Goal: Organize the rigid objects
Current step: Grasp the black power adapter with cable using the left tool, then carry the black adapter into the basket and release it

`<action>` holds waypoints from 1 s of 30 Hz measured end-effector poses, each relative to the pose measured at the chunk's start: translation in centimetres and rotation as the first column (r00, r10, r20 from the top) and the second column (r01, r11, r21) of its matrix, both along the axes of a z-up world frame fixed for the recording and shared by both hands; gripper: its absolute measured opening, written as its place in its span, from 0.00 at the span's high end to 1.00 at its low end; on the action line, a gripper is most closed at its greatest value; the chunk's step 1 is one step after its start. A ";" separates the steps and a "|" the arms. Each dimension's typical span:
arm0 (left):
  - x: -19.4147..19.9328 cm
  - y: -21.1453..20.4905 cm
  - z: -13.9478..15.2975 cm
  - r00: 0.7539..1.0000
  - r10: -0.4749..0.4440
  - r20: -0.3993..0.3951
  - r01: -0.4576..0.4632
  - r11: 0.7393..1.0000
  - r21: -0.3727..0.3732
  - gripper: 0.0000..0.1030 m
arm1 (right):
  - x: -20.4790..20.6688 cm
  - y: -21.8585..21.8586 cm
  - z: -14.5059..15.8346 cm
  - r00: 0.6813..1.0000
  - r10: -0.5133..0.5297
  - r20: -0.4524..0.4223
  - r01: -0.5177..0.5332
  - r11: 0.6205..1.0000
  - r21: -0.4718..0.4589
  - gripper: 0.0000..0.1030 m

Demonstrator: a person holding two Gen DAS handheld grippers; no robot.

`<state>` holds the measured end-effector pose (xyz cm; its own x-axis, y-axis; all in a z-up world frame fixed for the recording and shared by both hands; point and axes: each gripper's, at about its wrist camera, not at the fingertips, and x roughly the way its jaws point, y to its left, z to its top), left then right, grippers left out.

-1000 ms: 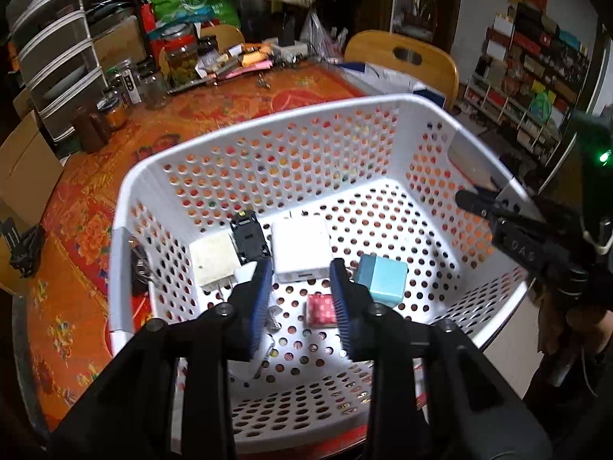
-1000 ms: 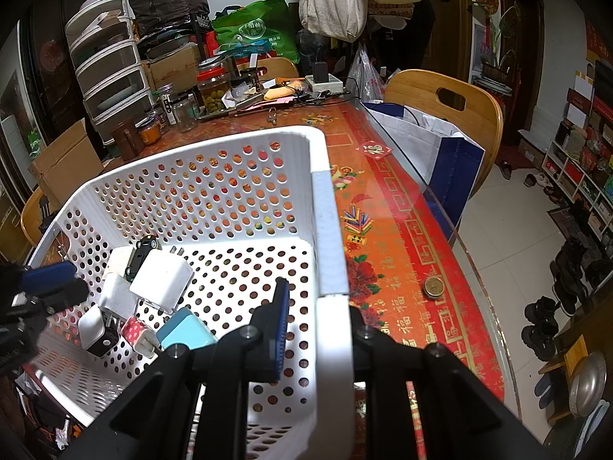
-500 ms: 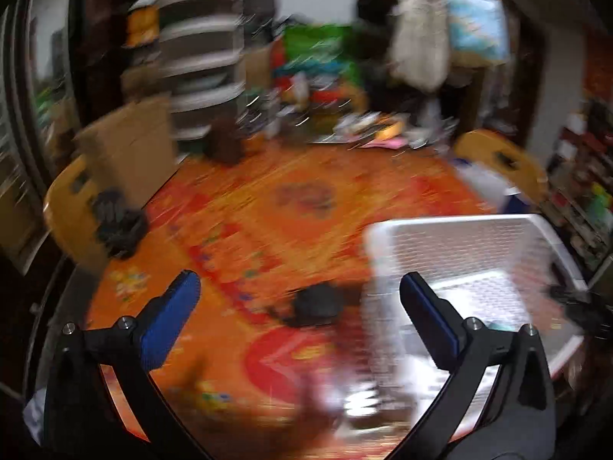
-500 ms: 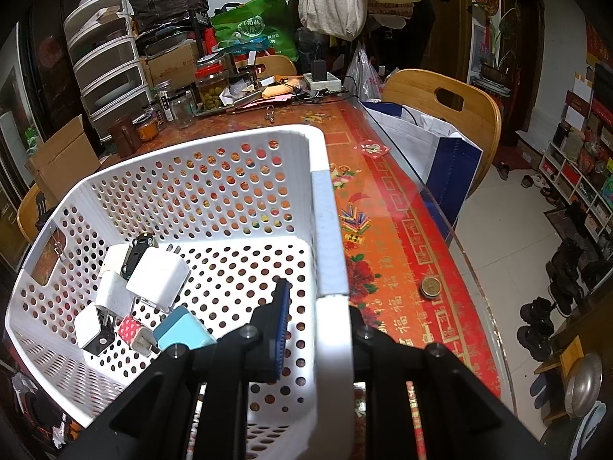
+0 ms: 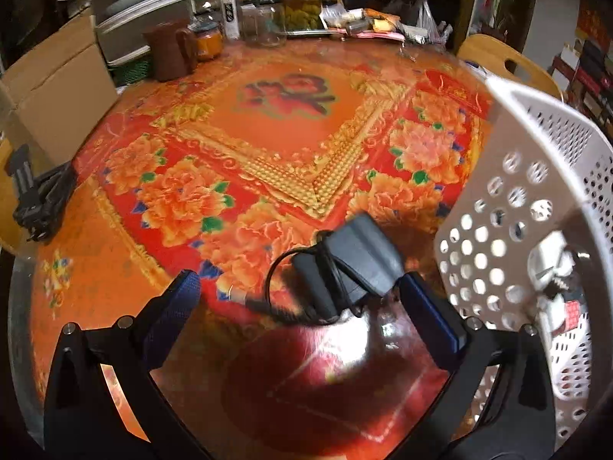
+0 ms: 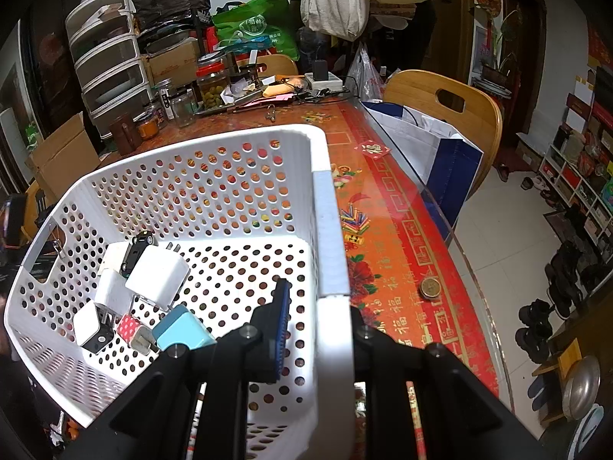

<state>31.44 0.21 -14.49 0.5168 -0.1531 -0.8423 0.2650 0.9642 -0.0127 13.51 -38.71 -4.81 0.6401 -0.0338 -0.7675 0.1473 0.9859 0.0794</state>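
A black power adapter (image 5: 356, 257) with its cable wound round it lies on the red floral tablecloth, just left of the white perforated basket (image 5: 536, 176). My left gripper (image 5: 299, 283) hangs over it, jaws spread wide; the right pad is close beside the adapter and the left pad is well clear. My right gripper (image 6: 320, 299) is shut on the basket's right rim (image 6: 329, 230), one finger inside, the other hidden behind the wall. Inside lie a white charger (image 6: 157, 276), a teal charger (image 6: 184, 331), a small red plug (image 6: 130, 326) and a black toy car (image 6: 136, 249).
Jars (image 5: 302, 0), a brown mug (image 5: 170, 51) and a cardboard box (image 5: 53, 96) crowd the table's far side. A black clamp-like object (image 5: 38, 199) sits at the left edge. A round tin (image 6: 429, 287) lies right of the basket, near the glass edge and a wooden chair (image 6: 440, 96).
My left gripper has left the basket, opened wide, and swung left and down to the table over the black adapter. The right gripper has kept its hold on the rim.
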 end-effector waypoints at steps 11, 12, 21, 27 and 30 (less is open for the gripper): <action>1.5 -0.3 -1.9 0.999 0.047 0.004 -0.047 0.997 0.054 0.00 | 0.0 0.0 0.0 1.000 0.001 0.000 -0.001 1.000 0.000 0.84; 1.3 -0.4 -1.8 0.999 0.053 0.012 -0.054 0.996 0.064 0.00 | 0.0 0.0 0.0 1.000 0.001 0.001 -0.001 1.000 0.000 0.84; -0.7 -0.5 -0.7 0.988 0.099 0.117 -0.117 0.981 0.155 0.44 | -0.1 0.1 0.1 1.000 0.001 0.004 -0.001 1.000 0.003 0.84; -2.2 0.4 1.6 0.977 0.113 0.180 -0.141 0.979 0.150 0.57 | -0.1 0.1 0.0 1.000 0.002 0.004 -0.002 1.000 0.004 0.84; -2.9 1.3 3.0 0.969 0.129 0.212 -0.164 0.974 0.155 0.58 | -0.1 0.1 0.0 1.000 0.003 0.006 -0.003 1.000 0.006 0.84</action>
<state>28.53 1.47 -11.48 0.6832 0.0728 -0.7266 0.1014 0.9759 0.1931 13.44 -38.66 -4.76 0.6450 -0.0275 -0.7637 0.1441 0.9858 0.0862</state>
